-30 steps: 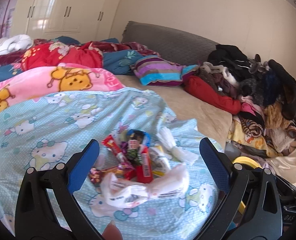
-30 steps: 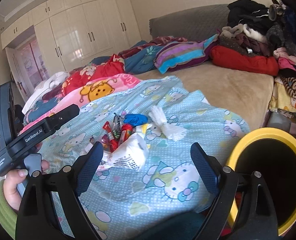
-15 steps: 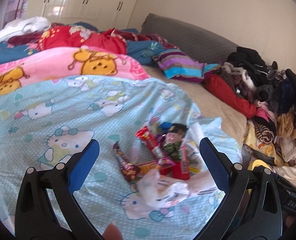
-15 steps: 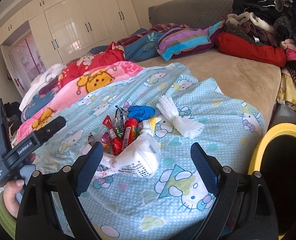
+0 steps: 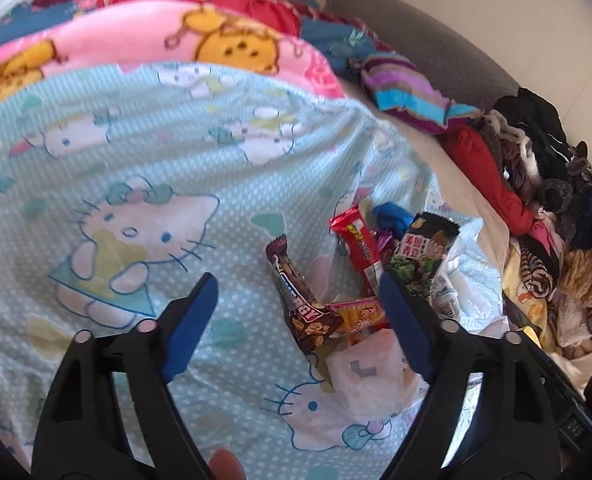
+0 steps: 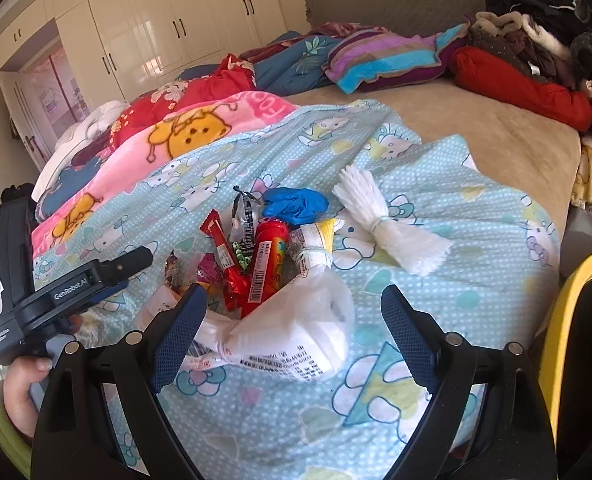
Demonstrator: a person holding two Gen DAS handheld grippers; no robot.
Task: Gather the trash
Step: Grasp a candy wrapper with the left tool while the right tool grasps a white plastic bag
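Right now a little heap of trash sits on the blue kitty blanket (image 6: 435, 360) on the bed. A crumpled white bag (image 6: 296, 332) lies at the near end of the heap. Behind it are a red tube of sweets (image 6: 268, 264), a red wrapper (image 6: 222, 246) and a brown snack bar wrapper (image 5: 299, 300). A blue glove (image 6: 296, 202) lies at the far end, and a white tassel (image 6: 383, 224) lies just beside the heap.

The left gripper (image 5: 299, 316) hangs over the brown wrapper. Its jaws are closing, and the wrapper is between them, but the blue pads do not press on it. A hand (image 6: 18, 396) in a green sleeve holds its handle.

The right gripper (image 6: 292, 334) hangs over the white bag with its jaws spread wide. The bag lies between them, and one end looks close to the left pad. The gripper is not squeezing it.

A yellow bin (image 6: 555, 328) stands by the edge of the bed, on the right.
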